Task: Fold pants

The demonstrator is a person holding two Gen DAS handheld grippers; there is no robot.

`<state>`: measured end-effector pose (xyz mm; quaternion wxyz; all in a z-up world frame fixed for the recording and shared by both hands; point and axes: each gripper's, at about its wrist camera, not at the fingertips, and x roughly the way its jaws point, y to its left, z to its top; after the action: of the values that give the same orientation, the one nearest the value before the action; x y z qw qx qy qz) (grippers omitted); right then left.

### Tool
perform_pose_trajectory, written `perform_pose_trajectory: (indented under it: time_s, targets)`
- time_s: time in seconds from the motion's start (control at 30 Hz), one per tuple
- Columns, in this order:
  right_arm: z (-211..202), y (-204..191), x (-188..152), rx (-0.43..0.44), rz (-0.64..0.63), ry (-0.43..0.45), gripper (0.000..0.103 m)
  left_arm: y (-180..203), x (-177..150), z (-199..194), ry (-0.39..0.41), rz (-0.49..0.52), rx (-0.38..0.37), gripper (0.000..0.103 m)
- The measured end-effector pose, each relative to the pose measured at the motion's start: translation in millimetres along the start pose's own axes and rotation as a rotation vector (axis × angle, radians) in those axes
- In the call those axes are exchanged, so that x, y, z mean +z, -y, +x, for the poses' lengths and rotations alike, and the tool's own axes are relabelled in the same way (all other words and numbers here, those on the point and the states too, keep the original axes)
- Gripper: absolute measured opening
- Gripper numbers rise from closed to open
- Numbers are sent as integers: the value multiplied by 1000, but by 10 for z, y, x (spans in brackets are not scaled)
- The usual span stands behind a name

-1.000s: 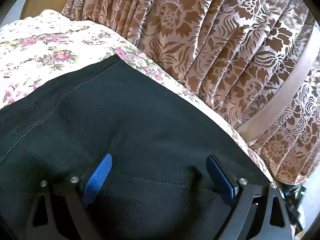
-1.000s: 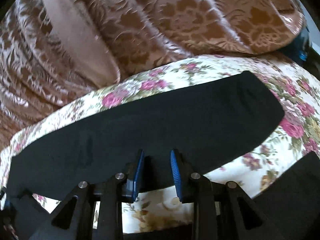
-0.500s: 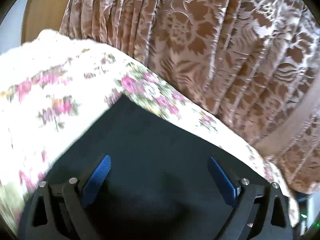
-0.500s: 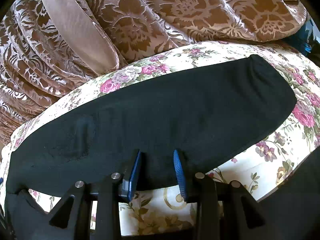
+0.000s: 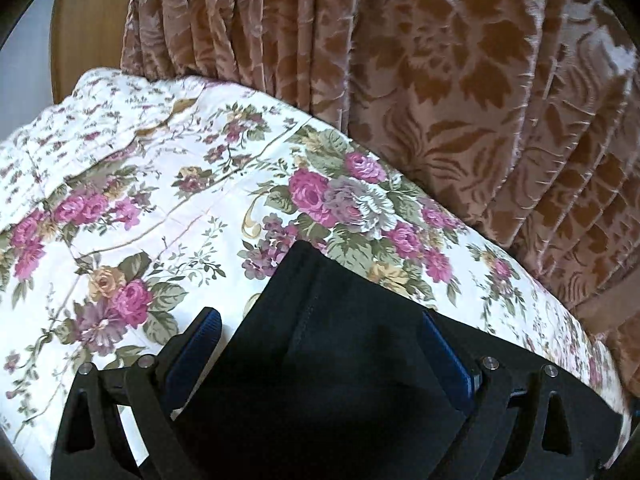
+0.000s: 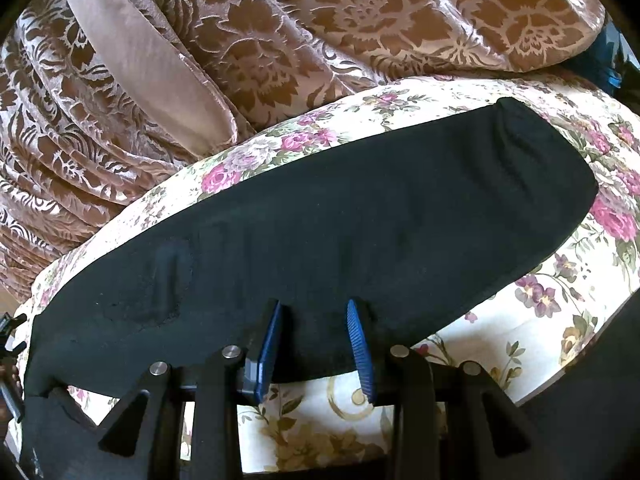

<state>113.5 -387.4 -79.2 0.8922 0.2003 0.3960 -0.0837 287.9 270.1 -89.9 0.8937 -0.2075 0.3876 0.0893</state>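
Note:
Black pants [image 5: 352, 360] lie on a floral bedspread [image 5: 160, 200]. In the left wrist view one stitched corner of them points away from me. My left gripper [image 5: 320, 340] hovers over that corner, open wide; one fingertip [image 5: 200, 332] is over the bedspread, the other over black cloth. In the right wrist view a long pant leg [image 6: 360, 208] runs across the bedspread [image 6: 560, 292]. My right gripper [image 6: 316, 336] is open by a narrow gap above the leg's near edge, and its pads [image 6: 360, 344] do not press the cloth.
A brown patterned curtain [image 5: 440, 80] hangs down to the bed's far edge, with its plain tie-back band [image 6: 152, 64] in the right wrist view. A wooden board [image 5: 88, 32] stands at the far left. More black cloth [image 6: 592, 420] lies near the lower right.
The left gripper has slid sideways along the pants to their corner, so much more bedspread shows. The right gripper's jaws have parted a little; it has stayed in place.

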Motion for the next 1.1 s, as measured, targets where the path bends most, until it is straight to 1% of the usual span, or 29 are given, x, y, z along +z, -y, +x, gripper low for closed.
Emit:
perform_pose_trajectory:
  time_s: [0.1, 0.23, 0.33, 0.53, 0.6, 0.73, 1.03, 1.1]
  targets:
    - [-2, 3, -1, 1, 0, 0, 34, -22, 5, 109, -18, -14, 19, 98]
    - [0, 11, 0, 6, 6, 1, 34, -85, 13, 249, -49, -63, 10, 98]
    - [2, 14, 0, 9, 10, 2, 34, -87, 30, 290, -53, -68, 4, 98]
    - [2, 41, 1, 23, 26, 6, 34, 71, 106, 388, -76, 21, -9, 96]
    - [2, 46, 1, 27, 30, 6, 34, 98, 98, 427, -82, 36, 9, 96]
    - [2, 44, 0, 25, 29, 6, 34, 118, 61, 467, -82, 58, 28, 96]
    - [7, 39, -11, 23, 28, 6, 34, 148, 104, 516, -99, 80, 24, 96]
    - [3, 46, -9, 27, 31, 7, 34, 153, 86, 538, -91, 88, 24, 96]
